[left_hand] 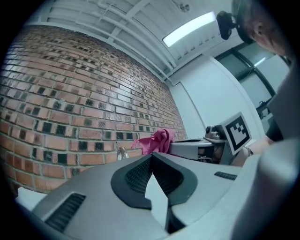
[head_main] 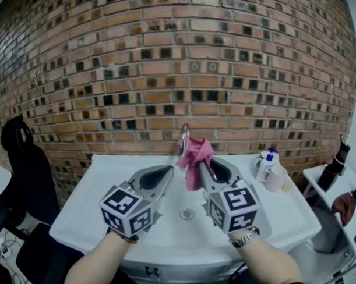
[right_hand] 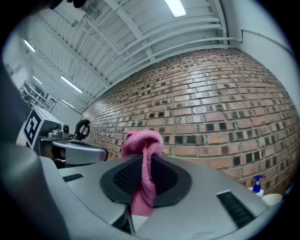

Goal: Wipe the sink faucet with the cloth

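A pink cloth [head_main: 195,161] is bunched between the jaws of my right gripper [head_main: 204,161], which is shut on it just in front of the chrome faucet [head_main: 184,134]. The cloth hangs down over the white sink [head_main: 106,188] and hides the faucet's lower part. From the right gripper view the cloth [right_hand: 143,164] runs through the jaws of the right gripper [right_hand: 149,158] and bulges past the tips. My left gripper [head_main: 167,170] is held beside it on the left, shut with nothing in it. In the left gripper view the left gripper [left_hand: 151,157] points level at the faucet [left_hand: 123,153] and the cloth [left_hand: 154,141].
A brick wall [head_main: 169,68] stands right behind the sink. A pump bottle [head_main: 266,165] and a cup [head_main: 276,179] sit on the sink's right corner. A black chair [head_main: 20,162] is at the left, a side table [head_main: 334,185] with dark items at the right.
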{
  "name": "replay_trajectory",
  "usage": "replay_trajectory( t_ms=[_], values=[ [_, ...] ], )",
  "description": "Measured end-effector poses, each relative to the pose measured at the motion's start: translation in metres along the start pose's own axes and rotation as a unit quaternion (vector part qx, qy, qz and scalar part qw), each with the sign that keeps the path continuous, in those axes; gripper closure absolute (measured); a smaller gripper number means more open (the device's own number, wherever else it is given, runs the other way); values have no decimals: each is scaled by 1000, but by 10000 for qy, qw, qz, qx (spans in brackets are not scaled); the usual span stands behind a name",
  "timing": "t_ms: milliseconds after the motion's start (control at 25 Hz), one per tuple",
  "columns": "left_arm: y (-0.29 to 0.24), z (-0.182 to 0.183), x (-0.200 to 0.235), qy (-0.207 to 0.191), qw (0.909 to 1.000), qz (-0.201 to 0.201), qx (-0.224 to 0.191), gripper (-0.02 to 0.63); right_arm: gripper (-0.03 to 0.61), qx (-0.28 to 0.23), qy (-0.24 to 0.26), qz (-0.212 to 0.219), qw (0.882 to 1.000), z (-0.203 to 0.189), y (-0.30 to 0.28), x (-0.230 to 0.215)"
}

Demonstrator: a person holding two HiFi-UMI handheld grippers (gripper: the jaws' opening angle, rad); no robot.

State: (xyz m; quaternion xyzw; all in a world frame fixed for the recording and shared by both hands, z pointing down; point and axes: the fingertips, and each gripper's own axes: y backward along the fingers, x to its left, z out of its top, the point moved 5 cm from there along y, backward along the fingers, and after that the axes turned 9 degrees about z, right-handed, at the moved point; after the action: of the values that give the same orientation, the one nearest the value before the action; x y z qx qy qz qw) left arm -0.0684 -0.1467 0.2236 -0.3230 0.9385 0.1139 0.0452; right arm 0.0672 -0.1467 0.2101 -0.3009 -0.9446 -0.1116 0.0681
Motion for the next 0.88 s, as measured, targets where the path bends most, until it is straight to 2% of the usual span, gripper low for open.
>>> replay_trajectory(
  t_ms=[600, 880],
  values=[
    [-53, -2, 44, -34, 10000, 27, 11, 609, 526, 77, 177, -40, 9998, -7, -78, -39],
    [-77, -10, 58, 224, 9997, 63, -66, 609, 526, 96, 220, -1, 9997, -9, -102, -50]
  ],
)
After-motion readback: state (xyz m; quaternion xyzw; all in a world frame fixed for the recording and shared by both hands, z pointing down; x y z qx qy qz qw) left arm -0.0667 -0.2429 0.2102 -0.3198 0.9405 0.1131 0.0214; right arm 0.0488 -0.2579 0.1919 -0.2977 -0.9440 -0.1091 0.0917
